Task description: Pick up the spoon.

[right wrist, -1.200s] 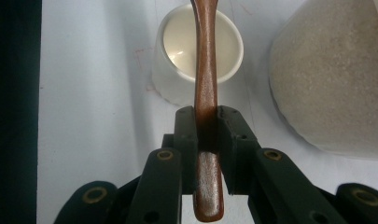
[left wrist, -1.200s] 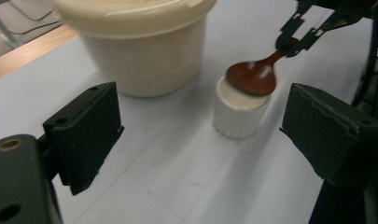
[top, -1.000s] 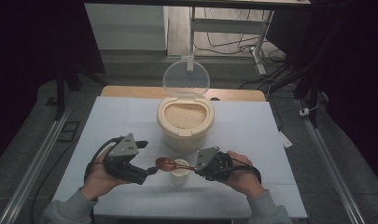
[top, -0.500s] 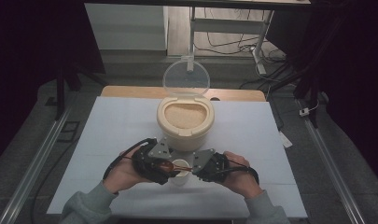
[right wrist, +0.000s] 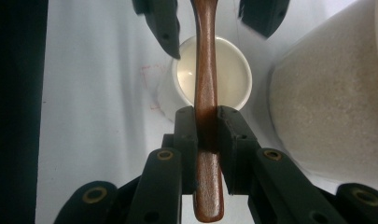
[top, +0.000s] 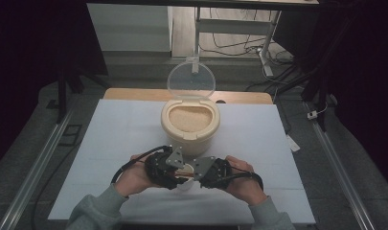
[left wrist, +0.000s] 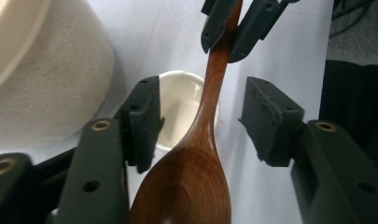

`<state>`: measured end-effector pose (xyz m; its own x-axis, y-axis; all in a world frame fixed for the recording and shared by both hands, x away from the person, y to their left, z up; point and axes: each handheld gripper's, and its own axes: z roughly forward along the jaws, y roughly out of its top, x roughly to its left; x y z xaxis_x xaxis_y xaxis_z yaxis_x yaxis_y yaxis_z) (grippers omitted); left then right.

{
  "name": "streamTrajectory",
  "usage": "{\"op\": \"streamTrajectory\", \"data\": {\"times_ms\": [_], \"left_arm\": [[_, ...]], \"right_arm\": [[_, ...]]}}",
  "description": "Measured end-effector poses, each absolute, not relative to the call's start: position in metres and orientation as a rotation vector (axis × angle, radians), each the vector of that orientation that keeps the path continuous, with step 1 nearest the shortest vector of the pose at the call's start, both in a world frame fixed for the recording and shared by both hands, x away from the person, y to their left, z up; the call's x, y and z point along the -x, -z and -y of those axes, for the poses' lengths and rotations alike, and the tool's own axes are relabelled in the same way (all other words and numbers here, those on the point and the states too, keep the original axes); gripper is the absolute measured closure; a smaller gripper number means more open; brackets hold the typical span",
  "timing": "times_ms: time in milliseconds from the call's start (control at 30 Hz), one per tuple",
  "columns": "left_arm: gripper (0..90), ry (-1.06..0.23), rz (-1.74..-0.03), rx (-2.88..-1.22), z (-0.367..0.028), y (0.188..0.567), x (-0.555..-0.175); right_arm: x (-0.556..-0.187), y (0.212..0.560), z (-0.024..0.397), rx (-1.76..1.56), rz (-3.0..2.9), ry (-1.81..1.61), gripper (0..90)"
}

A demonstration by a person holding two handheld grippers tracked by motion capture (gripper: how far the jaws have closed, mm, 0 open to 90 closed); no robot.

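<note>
At the table's near edge: wooden spoon [right wrist: 206, 70] held level over a small white cup [right wrist: 228, 74], between two tools.

Long axis runs from tool to tool: handle clenched in the right tool [right wrist: 206, 133], bowl end pointing into the left tool [left wrist: 198, 121]. Left jaws have just been closing, flanking the spoon's neck, pads not yet touching. Cream rice container [top: 190, 125], lid raised, stands just behind the cup.

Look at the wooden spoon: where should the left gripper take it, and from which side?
Grip the neck just behind the bowl of the spoon, fingers closing on its narrow edges, coming from the bowl end. The right gripper already clamps the handle, and the neck is slimmer than the bowl.
</note>
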<state>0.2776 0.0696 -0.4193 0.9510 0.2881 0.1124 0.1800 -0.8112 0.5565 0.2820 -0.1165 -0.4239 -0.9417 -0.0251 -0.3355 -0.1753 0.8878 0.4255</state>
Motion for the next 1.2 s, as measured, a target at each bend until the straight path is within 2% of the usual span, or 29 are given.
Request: {"op": "streamTrajectory", "data": {"times_ms": [267,367,467,700,800,967,1067,1200], "left_arm": [[59.0,-0.251,-0.304,-2.567,-0.068,0.424,-0.279],[68.0,-0.263,-0.294,-2.583,-0.068,0.427,-0.279],[72.6,-0.267,-0.267,-2.591,-0.067,0.43,-0.279],[76.9,-0.263,-0.241,-2.575,-0.067,0.438,-0.279],[78.7,-0.285,-0.25,-2.558,-0.069,0.439,-0.279],[79.1,-0.366,-0.279,-2.523,-0.074,0.439,-0.279],[79.2,-0.394,-0.292,-2.506,-0.077,0.438,-0.278],[79.2,-0.435,-0.318,-2.463,-0.083,0.435,-0.276]], "right_arm": [[-0.276,0.422,0.115,0.169,-2.687,-0.65,78.5],[-0.274,0.42,0.116,0.184,-2.686,-0.657,78.4],[-0.274,0.42,0.115,0.206,-2.678,-0.636,78.3],[-0.272,0.423,0.114,0.202,-2.674,-0.606,77.7],[-0.275,0.421,0.117,0.165,-2.641,-0.679,74.5],[-0.277,0.415,0.127,0.01,-2.554,-0.871,58.9],[-0.279,0.409,0.134,-0.07,-2.508,-0.967,56.0],[-0.283,0.402,0.156,-0.379,-2.392,-1.239,48.5]]}}
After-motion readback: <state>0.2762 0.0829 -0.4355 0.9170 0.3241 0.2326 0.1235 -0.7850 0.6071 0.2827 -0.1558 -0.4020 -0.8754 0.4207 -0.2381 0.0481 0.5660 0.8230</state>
